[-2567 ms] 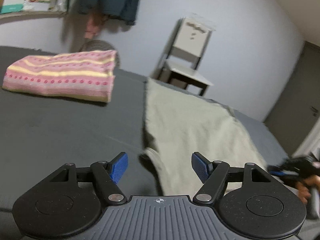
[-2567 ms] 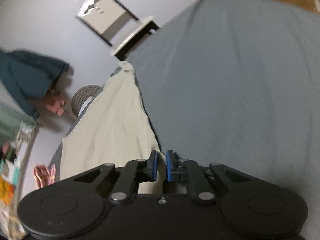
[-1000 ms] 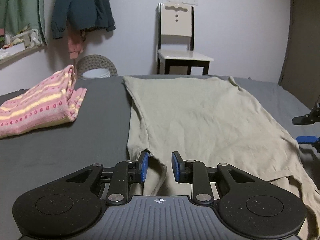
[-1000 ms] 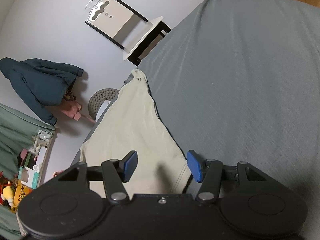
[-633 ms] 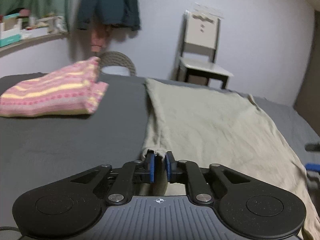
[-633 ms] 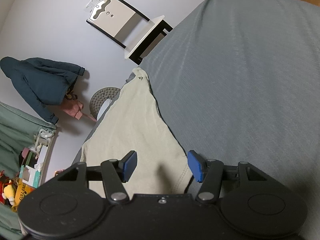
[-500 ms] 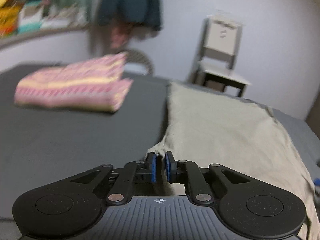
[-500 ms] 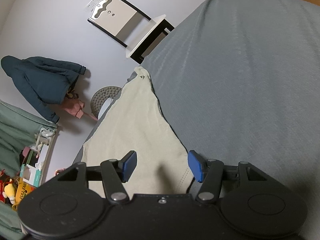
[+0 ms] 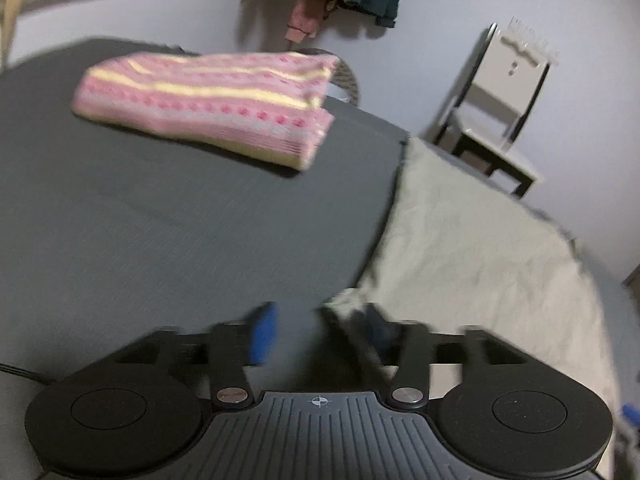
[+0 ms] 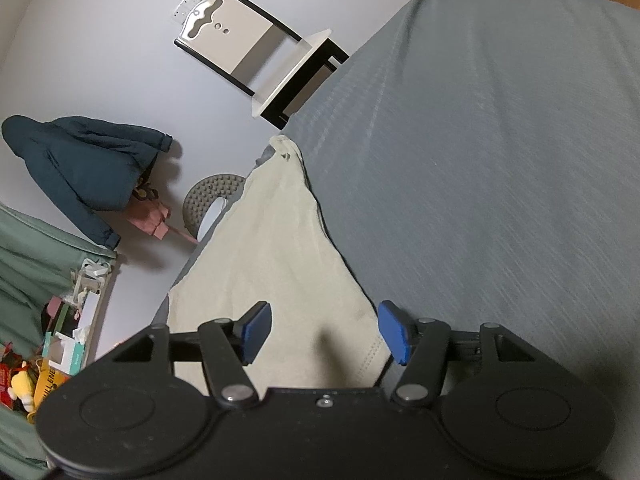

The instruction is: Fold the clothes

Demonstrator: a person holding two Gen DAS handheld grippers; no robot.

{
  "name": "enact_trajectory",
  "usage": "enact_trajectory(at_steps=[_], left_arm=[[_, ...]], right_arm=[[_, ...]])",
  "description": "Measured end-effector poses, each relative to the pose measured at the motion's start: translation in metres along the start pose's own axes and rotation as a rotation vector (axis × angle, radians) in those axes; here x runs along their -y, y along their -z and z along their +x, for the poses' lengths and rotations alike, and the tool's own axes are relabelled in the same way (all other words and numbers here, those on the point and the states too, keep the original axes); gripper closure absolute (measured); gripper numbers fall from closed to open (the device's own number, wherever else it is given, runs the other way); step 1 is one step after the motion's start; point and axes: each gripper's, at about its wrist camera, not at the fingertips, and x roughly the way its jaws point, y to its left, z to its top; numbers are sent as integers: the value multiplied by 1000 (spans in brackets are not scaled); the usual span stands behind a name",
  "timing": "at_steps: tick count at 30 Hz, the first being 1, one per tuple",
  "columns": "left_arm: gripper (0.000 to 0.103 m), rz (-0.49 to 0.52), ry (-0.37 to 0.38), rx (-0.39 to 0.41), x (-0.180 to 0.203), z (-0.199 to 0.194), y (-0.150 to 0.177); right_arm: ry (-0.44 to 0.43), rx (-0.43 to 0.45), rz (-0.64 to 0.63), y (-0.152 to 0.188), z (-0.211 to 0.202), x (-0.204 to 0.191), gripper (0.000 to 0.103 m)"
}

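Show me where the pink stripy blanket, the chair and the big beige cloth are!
pink stripy blanket (image 9: 208, 104), left wrist view, middle of its folded top.
chair (image 10: 256, 46), right wrist view, its pale backrest.
beige cloth (image 10: 276, 248), right wrist view, middle of the fabric.

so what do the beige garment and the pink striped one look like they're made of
Beige garment: thin, matte woven or jersey cloth, probably cotton; it lies flat with fine wrinkles and a stitched hem. Pink striped one: thicker, soft knit, judging by its bulky fold and ribbed edge.

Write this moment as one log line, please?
left tool: open, beside beige garment corner | right tool: open over garment hem | pink striped garment: folded on bed
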Motion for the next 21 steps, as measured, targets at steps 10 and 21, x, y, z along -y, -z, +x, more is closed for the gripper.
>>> enact_trajectory(at_steps=[10,21], left_arm=[[31,381,203,-100,17,-75,24],[31,815,351,-222,85,-107,87]], right_arm=[[12,-4,8,-12,-12,0,41],[153,125,-106,-30,-51,1,39]])
